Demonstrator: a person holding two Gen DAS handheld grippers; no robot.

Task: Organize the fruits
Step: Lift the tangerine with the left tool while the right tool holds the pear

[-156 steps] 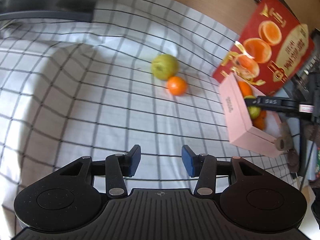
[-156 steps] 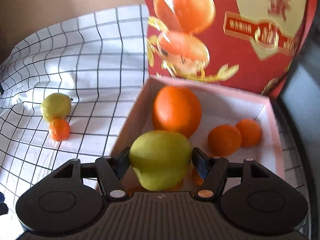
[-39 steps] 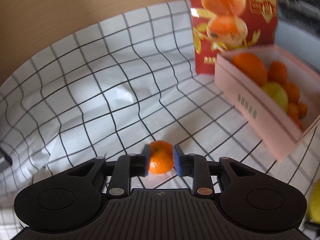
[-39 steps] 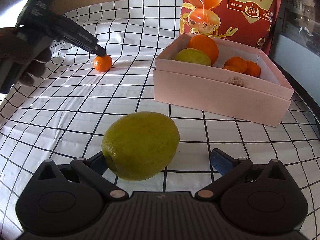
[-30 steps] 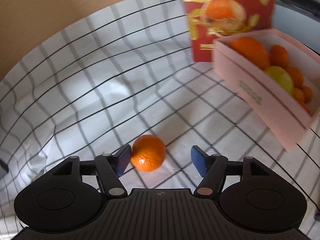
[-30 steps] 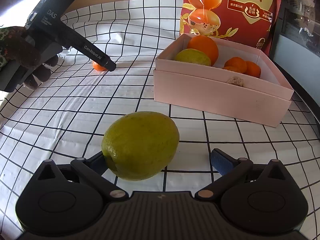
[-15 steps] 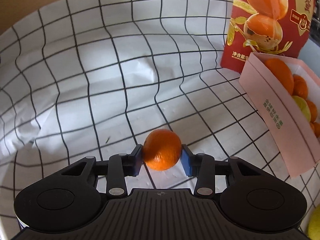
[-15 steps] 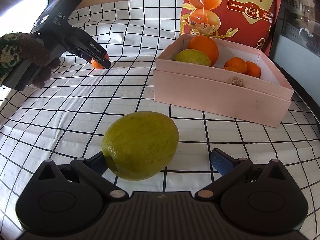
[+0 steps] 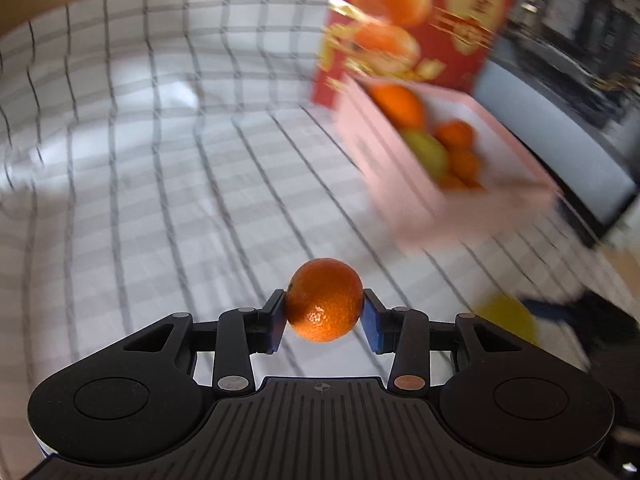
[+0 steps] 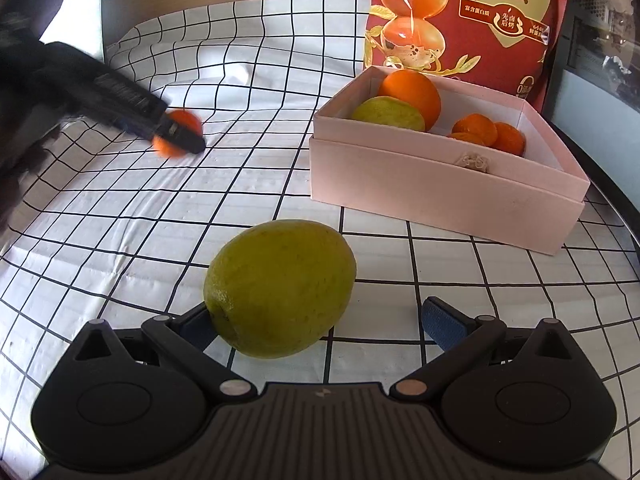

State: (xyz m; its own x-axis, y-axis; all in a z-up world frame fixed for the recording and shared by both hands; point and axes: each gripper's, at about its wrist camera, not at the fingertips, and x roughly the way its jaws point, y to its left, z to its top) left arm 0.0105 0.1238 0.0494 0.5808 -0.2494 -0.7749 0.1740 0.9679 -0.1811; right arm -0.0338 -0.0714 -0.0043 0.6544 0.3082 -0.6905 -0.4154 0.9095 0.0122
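My left gripper (image 9: 324,318) is shut on a small orange mandarin (image 9: 324,300), held above the checked cloth; from the right wrist view the same mandarin (image 10: 182,122) shows blurred at the left gripper's tip. A pink box (image 10: 448,184) holds a big orange (image 10: 412,92), a green fruit (image 10: 388,114) and several small mandarins (image 10: 488,132). On the cloth lies a large green fruit (image 10: 280,286) between the open jaws of my right gripper (image 10: 320,320); it rests against the left finger, and the right finger stands clear of it. The left wrist view shows the pink box (image 9: 392,168) to the right.
A red snack bag (image 10: 460,16) stands behind the box. The white cloth with black grid lines (image 10: 200,208) covers the table. A dark edge (image 10: 612,184) runs along the right side. A gloved hand (image 10: 20,128) holds the left gripper at far left.
The left gripper closed on the mandarin, lifted it off the cloth and swung toward the pink box. The right gripper and the green fruit stayed put.
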